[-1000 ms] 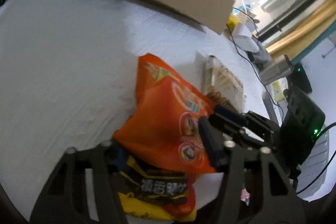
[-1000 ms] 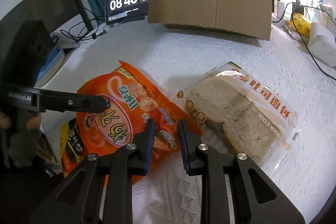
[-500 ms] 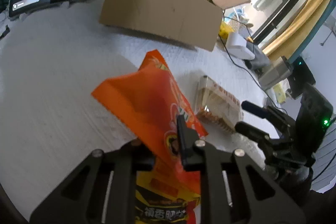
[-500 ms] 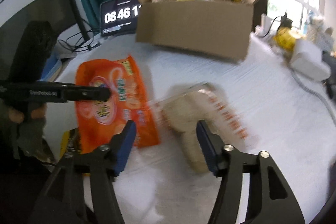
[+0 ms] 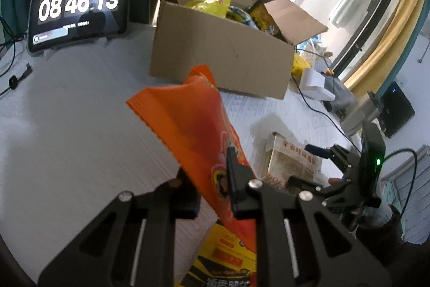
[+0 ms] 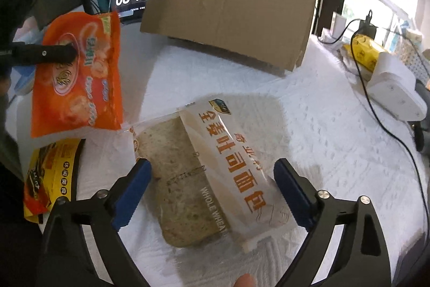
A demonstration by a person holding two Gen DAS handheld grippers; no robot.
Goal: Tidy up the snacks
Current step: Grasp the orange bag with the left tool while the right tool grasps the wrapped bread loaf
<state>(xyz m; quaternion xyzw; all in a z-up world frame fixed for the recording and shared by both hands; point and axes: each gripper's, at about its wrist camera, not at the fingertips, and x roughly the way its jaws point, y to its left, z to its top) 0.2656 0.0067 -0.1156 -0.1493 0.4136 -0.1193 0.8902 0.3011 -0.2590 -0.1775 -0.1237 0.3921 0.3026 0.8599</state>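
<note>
Left gripper (image 5: 212, 192): matte black, triangular cut-out arms, silver screw heads at the pivots, dark pads. Right gripper (image 6: 212, 195): same black frame and silver screws, blue ribbed fingertips (image 6: 131, 192). Its black handle block (image 5: 372, 166), right of the left gripper, carries a green LED (lit) and a black cable.

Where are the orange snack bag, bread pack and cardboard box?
orange snack bag (image 6: 78, 82), right wrist view, printed front.
bread pack (image 6: 215, 166), right wrist view, clear wrapper middle.
cardboard box (image 5: 223, 55), left wrist view, front wall.
</note>
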